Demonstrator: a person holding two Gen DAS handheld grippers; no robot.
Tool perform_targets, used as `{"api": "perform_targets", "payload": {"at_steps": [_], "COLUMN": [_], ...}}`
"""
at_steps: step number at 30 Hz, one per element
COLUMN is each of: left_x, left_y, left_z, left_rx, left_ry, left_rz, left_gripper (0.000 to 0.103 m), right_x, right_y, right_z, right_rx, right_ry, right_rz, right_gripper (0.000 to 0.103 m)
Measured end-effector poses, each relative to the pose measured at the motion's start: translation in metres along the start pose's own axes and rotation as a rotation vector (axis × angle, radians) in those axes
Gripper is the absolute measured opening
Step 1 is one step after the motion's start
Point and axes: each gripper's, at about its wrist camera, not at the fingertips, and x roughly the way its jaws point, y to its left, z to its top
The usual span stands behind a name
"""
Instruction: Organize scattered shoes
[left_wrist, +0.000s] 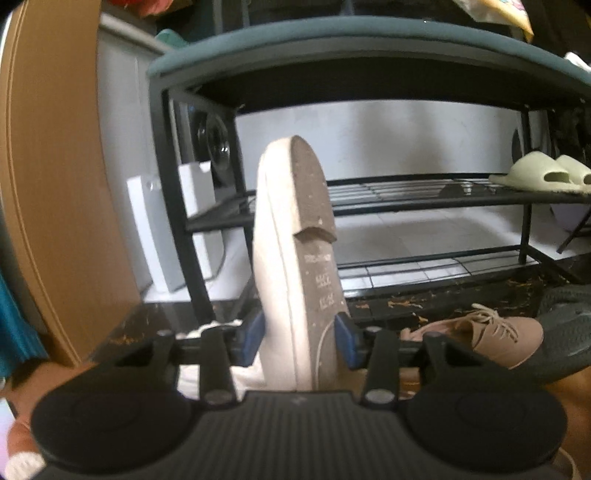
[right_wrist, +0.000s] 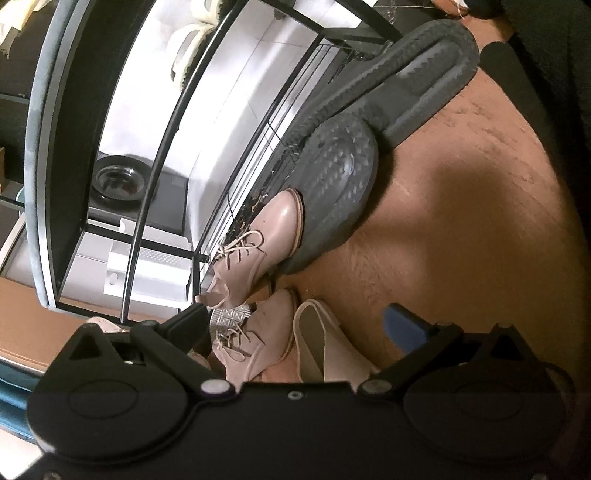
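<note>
A white slip-on shoe (left_wrist: 295, 258) stands on edge in the left wrist view, its grey sole facing right and its toe pointing up. My left gripper (left_wrist: 299, 338) is shut on it, blue pads pressed on both sides near the heel. Behind it is a black wire shoe rack (left_wrist: 406, 201) with pale green slides (left_wrist: 543, 175) on the middle shelf. My right gripper (right_wrist: 295, 325) is open above the floor. Below it lie a pink lace-up shoe (right_wrist: 255, 339) and a cream shoe (right_wrist: 321, 339). A second pink lace-up shoe (right_wrist: 258, 240) lies just beyond, by the rack's foot.
Two dark grey slippers (right_wrist: 332, 177) lie sole-up against the rack's lower shelf (right_wrist: 258, 147). A brown wooden panel (left_wrist: 48, 184) and a white box (left_wrist: 155, 229) stand left of the rack. A teal cushion (left_wrist: 332, 44) tops it. Brown wooden floor (right_wrist: 461, 203) stretches right.
</note>
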Motion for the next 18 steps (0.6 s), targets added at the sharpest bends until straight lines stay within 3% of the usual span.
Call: {"api": "perform_targets", "payload": {"at_steps": [3, 11, 18], "left_x": [-0.01, -0.038, -0.07], "left_y": [0.002, -0.005, -0.019], "left_z": [0.011, 0.017, 0.026], "left_rx": [-0.042, -0.012, -0.053], "left_ry": [0.016, -0.015, -0.019], "left_rz": [-0.035, -0.037, -0.158], "left_gripper": [0.036, 0.035, 0.035], "right_x": [-0.001, -0.007, -0.016], "right_y": [0.002, 0.003, 0.007], "right_z": [0.001, 0.005, 0.01], "right_rx": [-0.01, 0.003, -0.011], "right_ry": [0.001, -0.003, -0.023], "right_rz": [0.013, 0.043, 0.072], "right_gripper": [0.103, 0.103, 0.103]}}
